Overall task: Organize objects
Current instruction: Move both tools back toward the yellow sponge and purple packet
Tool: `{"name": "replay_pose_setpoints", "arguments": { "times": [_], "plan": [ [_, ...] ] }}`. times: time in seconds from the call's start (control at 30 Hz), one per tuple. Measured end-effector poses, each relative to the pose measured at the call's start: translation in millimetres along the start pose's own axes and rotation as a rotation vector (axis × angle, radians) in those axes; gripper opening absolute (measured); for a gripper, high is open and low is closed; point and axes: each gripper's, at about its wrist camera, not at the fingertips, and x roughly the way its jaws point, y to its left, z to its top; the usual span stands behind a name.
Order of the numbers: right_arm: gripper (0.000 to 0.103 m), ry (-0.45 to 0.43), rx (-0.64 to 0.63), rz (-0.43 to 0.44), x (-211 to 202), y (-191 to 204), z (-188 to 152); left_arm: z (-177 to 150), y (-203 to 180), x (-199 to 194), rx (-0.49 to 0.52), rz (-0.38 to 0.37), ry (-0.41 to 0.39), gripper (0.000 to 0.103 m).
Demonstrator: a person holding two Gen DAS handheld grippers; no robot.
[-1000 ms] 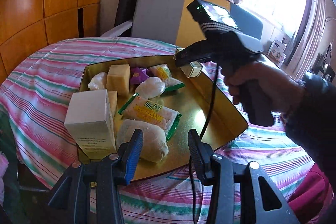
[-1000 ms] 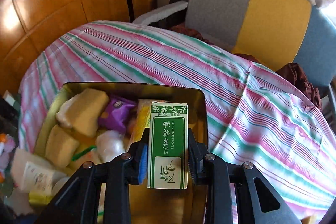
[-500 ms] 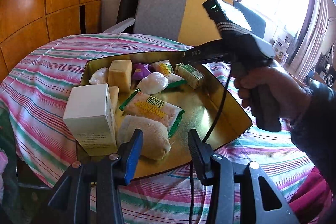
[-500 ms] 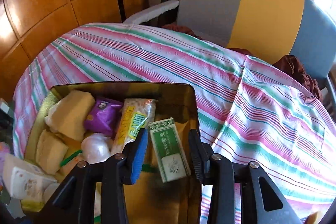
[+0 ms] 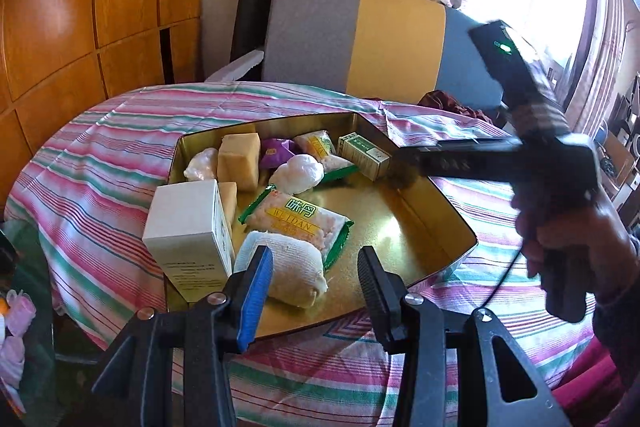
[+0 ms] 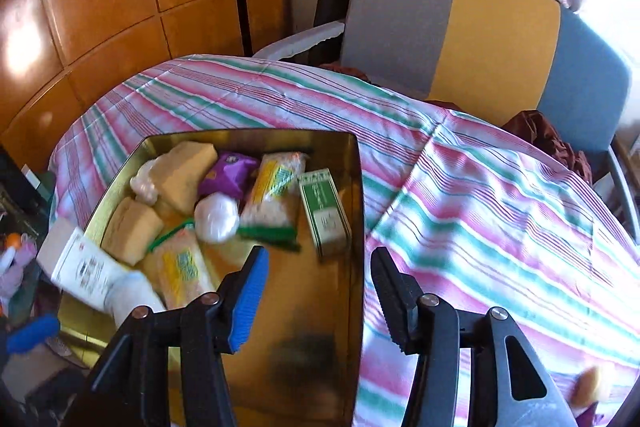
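the green box (image 6: 325, 213) is seen lying flat in the gold tin (image 6: 356, 187), against its far right wall, beside a yellow-and-green snack packet (image 6: 276, 187). the right tongs (image 6: 316, 301) have just been opening and are held apart with nothing between them. the left tongs (image 5: 316, 283) are held partly open and empty above the tin's near edge, over the striped table (image 5: 100, 163).
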Motion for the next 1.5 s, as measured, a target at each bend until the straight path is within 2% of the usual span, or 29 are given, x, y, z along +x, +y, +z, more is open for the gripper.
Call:
{"name": "replay_pose_setpoints", "arguments": {
  "times": [0.17,0.43,0.63,0.87,1.2,1.37,1.5],
  "plan": [
    [0.060,-0.014,-0.003,-0.014,-21,-9,-25,-1,-5,-4,0.015,0.003,-0.006,0.044],
    [0.061,-0.001,0.057,-0.060,-46,-47,-63,-2,-16,-6,0.048,-0.002,0.000,0.044],
    [0.063,0.012,0.108,-0.119,-60,-85,-83,-2,-28,-4,0.079,-0.012,0.006,0.044],
    [0.066,0.008,0.217,-0.211,-86,-146,-102,0,-45,-1,0.122,-0.032,0.010,0.044],
    [0.073,-0.042,0.473,-0.402,-127,-252,-141,3,-83,6,0.214,-0.071,0.013,0.044],
    [0.073,-0.065,0.660,-0.489,-137,-293,-168,3,-105,12,0.254,-0.092,0.026,0.044],
    [0.073,-0.137,0.818,-0.513,-158,-316,-183,3,-125,19,0.290,-0.126,0.040,0.044]
  ]
}}
